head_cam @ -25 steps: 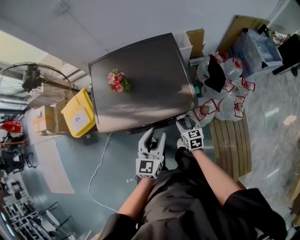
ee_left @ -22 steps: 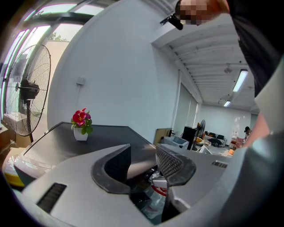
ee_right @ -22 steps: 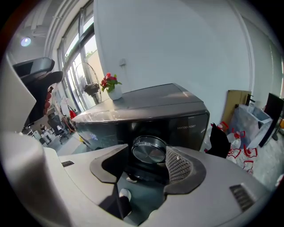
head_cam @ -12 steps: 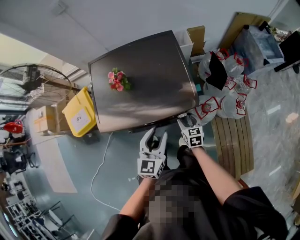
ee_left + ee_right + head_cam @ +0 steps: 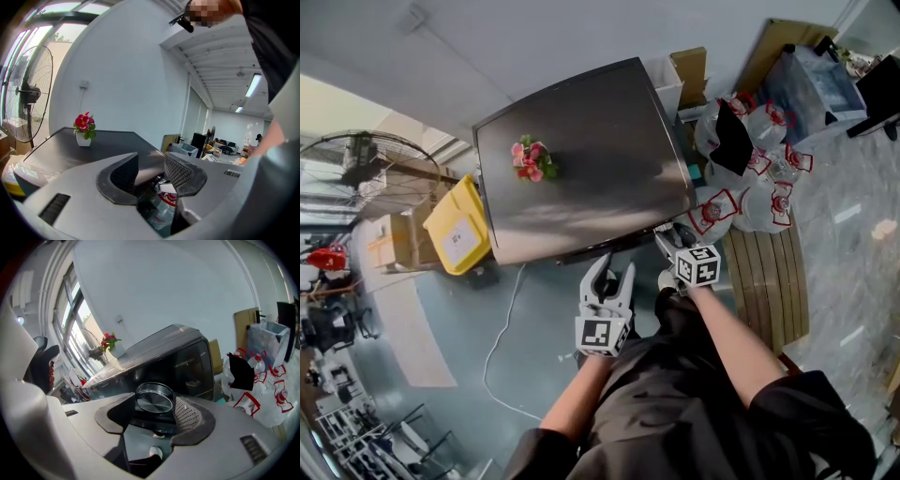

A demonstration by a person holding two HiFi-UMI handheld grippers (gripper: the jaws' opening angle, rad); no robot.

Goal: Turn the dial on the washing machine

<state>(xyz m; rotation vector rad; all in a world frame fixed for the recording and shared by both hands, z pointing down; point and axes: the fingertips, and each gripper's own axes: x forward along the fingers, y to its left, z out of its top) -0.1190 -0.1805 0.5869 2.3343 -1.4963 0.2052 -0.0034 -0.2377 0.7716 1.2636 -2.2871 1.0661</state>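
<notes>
My right gripper (image 5: 673, 240) pinches the washing machine's (image 5: 581, 159) dial (image 5: 153, 402) squarely between its fingers while my left gripper (image 5: 151, 165) hangs spread and empty, so I judge the grip made and the twist left to finish.

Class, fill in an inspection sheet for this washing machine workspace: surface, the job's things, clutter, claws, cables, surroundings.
Surface: washing machine top, dark steel, bearing a small potted flower.
Job's things: dial, round and silvery, on the machine's front panel.
Clutter: plastic bags with red print, heaped to the right of the machine.
Claws: right claw closed on the dial; left claw open, holding nothing, short of the machine.
Cables: white cable trailing over the floor.
Surroundings: yellow bin, standing fan, wooden pallet.
</notes>
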